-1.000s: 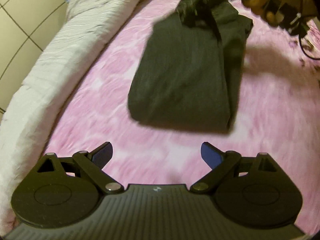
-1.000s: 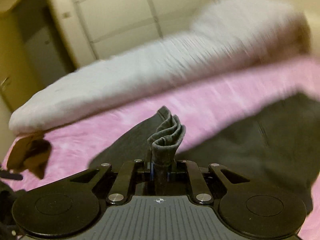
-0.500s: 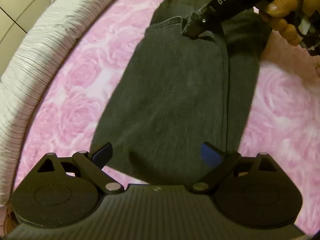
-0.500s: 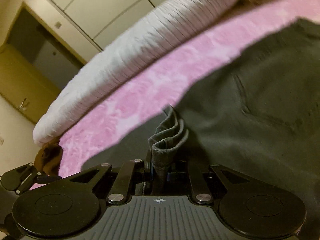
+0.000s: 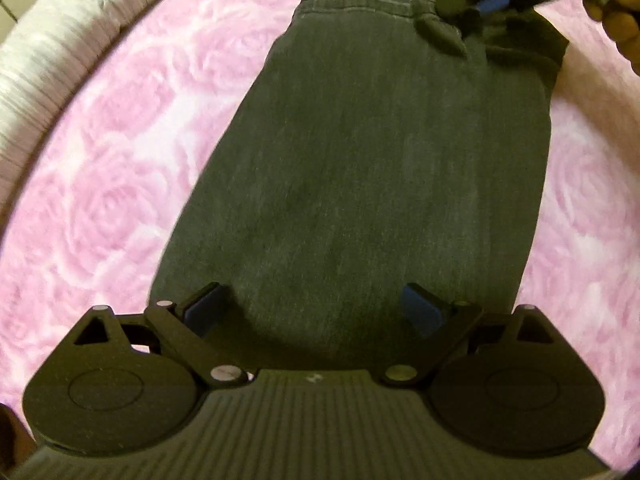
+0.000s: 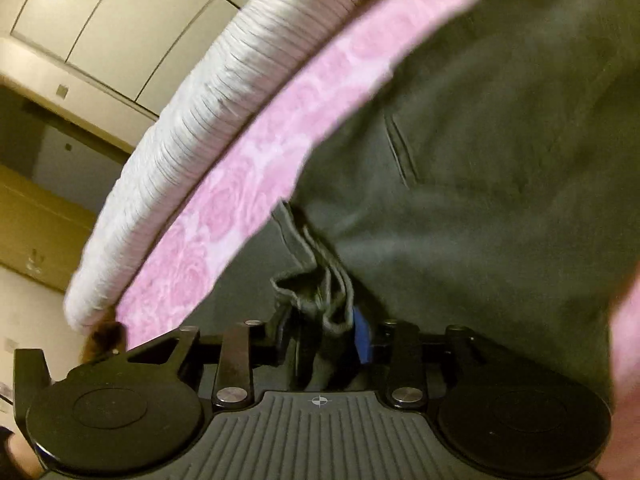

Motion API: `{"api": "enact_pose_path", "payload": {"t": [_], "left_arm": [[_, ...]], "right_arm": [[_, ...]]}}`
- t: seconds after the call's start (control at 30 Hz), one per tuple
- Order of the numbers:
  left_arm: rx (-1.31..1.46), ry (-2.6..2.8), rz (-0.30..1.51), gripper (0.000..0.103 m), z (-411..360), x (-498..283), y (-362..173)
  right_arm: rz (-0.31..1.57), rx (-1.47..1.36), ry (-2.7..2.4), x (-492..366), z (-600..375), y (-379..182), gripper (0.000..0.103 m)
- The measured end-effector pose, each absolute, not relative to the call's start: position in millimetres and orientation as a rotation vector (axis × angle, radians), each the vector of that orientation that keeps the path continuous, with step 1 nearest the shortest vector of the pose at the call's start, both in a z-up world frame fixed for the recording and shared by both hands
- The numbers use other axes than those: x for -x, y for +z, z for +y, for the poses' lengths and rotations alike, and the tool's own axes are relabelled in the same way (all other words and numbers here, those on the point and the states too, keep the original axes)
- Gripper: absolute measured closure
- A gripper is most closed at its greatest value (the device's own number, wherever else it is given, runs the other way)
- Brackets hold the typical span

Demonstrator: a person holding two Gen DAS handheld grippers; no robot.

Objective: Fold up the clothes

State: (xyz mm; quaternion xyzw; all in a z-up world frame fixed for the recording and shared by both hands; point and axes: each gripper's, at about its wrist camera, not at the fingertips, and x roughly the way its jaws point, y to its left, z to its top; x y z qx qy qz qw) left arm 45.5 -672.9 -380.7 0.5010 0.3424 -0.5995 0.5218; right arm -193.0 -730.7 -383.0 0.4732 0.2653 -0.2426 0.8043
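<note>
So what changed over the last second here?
The left hand-held gripper moved in over the near end of the dark jeans, jaws open. The right hand-held gripper lowered its bunched end toward the pink blanket. Its grip on the jeans stayed.

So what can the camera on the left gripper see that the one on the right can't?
Only the left view shows the dark jeans lying flat, the open left gripper over their near end, and the person's hand at the far end. Only the right view shows the right gripper shut on bunched fabric, plus the cupboards. Both show the jeans, the pink rose bedspread and the white quilt.
</note>
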Motion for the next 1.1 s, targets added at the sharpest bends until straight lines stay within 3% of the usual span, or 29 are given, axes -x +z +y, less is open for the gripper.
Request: {"api": "enact_pose_path", "payload": {"t": [0.17,0.37,0.4,0.43,0.5,0.53,0.67,0.77,0.83,0.87,1.1], "left_arm": [[-1.175,-1.462,0.809,0.009,-667,-49,-385],[-1.124,-1.468,0.801,0.009,-658,-55,-386],[-1.119,-1.468,0.797,0.009,-656,-55,-387],[-1.115,-1.471,0.793,0.009,-655,-55,-387],[-1.110,-1.477,0.784,0.009,-652,-54,-389],[-1.108,-1.481,0.783,0.009,-650,-55,-390],[-1.117,-1.493,0.787,0.006,-652,-57,-395],[-1.123,-1.498,0.790,0.005,-652,-58,-397],[-1.121,-1.499,0.792,0.004,-653,-57,-398],[-1.118,-1.499,0.793,0.004,-654,-56,-397],[-1.115,-1.540,0.783,0.009,-645,-59,-378]], "right_arm": [[0.607,-0.836,-0.448,156,-751,-372,0.062],[0.773,-0.908,-0.308,113,-787,-403,0.062],[0.766,-0.894,-0.289,111,-788,-400,0.066],[0.733,-0.841,-0.274,111,-785,-388,0.080],[0.668,-0.734,-0.242,111,-778,-366,0.095],[0.655,-0.687,-0.233,112,-774,-359,0.097],[0.696,-0.561,-0.239,114,-760,-361,0.097],[0.742,-0.697,-0.308,118,-774,-389,0.095],[0.753,-0.712,-0.371,120,-778,-396,0.073],[0.757,-0.705,-0.387,120,-779,-398,0.071],[0.712,-0.502,-0.358,113,-745,-365,0.070]]}}
